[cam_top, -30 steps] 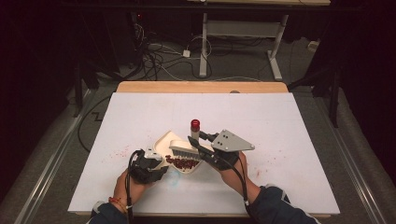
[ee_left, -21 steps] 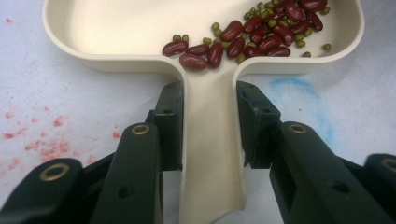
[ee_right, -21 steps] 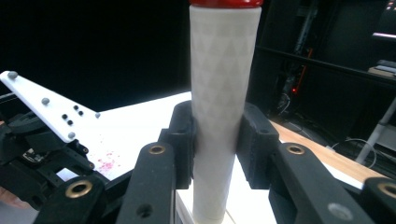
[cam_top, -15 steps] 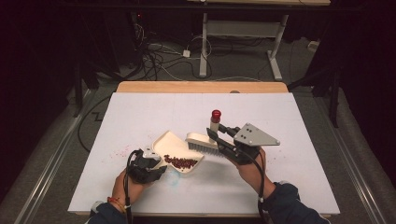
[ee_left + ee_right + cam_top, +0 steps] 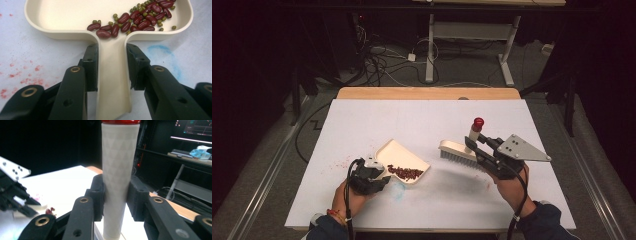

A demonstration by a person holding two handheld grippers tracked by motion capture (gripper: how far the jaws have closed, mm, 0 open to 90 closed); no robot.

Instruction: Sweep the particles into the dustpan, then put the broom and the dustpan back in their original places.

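A cream dustpan (image 5: 398, 155) rests on the white table (image 5: 412, 120), holding several red beans (image 5: 406, 172) and small green ones (image 5: 117, 17). My left gripper (image 5: 377, 176) is shut on the dustpan's handle (image 5: 113, 75), a black pad pressed to each side. To the right, a cream brush (image 5: 457, 150) with a red-capped white handle (image 5: 475, 128) hangs just above the table. My right gripper (image 5: 473, 145) is shut on that handle (image 5: 117, 177), which stands upright between the jaws in the right gripper view.
Pink specks (image 5: 339, 162) and a faint blue smear (image 5: 396, 192) mark the table near the dustpan. A wooden edge (image 5: 427, 93) runs along the far side of the table. Cables and desk legs (image 5: 430, 45) lie on the floor beyond.
My right gripper has carried the brush rightward and slightly up, away from the dustpan. The left gripper and dustpan have stayed put.
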